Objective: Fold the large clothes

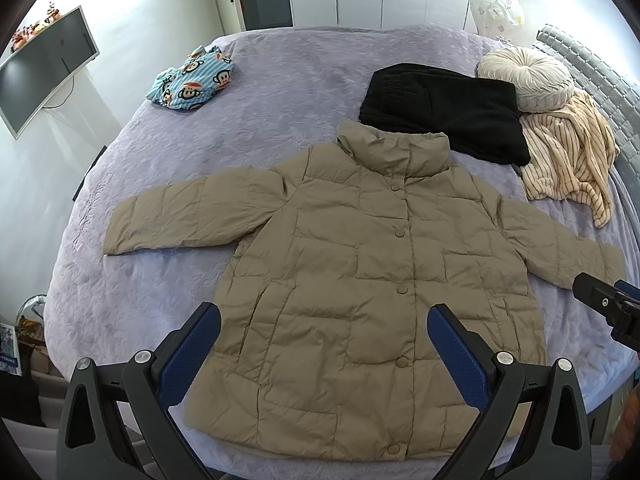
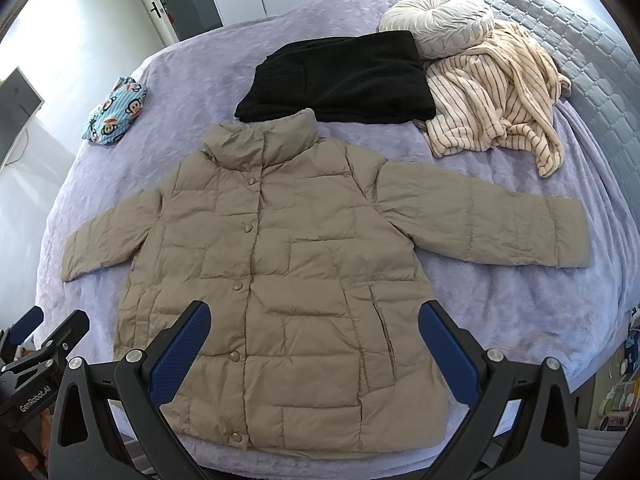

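Note:
A khaki puffer jacket [image 1: 360,264] lies flat and face up on the lilac bedspread [image 1: 280,92], buttoned, with both sleeves spread out to the sides. It also fills the right wrist view [image 2: 288,272]. My left gripper [image 1: 324,320] is open and empty, held above the jacket's lower hem. My right gripper [image 2: 314,320] is open and empty, also above the lower hem. The right gripper shows at the right edge of the left wrist view [image 1: 608,304], near the jacket's right cuff. The left gripper shows at the lower left of the right wrist view [image 2: 36,344].
A folded black garment [image 1: 444,108] lies behind the jacket's collar. A striped cream garment [image 1: 568,152] and a round cushion [image 1: 528,76] lie at the back right. A blue cartoon-print garment [image 1: 192,80] lies at the back left. A monitor [image 1: 44,68] stands left of the bed.

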{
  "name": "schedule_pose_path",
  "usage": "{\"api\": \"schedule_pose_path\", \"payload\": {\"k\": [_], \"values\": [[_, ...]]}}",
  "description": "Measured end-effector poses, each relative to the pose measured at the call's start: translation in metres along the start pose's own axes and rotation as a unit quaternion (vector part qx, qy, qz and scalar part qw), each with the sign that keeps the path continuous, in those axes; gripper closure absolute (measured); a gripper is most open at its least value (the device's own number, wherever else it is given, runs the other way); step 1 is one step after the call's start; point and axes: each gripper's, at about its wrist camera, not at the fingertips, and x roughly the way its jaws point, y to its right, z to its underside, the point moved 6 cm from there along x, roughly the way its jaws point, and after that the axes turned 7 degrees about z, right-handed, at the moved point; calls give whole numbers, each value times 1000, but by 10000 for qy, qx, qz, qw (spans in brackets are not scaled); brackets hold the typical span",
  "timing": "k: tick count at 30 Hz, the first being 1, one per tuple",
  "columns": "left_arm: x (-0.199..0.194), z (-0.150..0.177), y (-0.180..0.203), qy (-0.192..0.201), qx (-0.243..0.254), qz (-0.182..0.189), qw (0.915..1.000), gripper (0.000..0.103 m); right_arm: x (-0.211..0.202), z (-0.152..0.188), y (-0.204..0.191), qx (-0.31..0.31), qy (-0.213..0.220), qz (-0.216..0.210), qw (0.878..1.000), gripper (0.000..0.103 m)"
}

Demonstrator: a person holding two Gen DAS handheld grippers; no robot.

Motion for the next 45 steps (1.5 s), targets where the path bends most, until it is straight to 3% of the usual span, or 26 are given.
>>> {"api": "schedule_pose_path", "payload": {"k": [45], "values": [[-2, 2, -3, 1, -31, -2, 10000, 0, 1, 0, -4, 1, -14, -21, 10000, 0]]}}
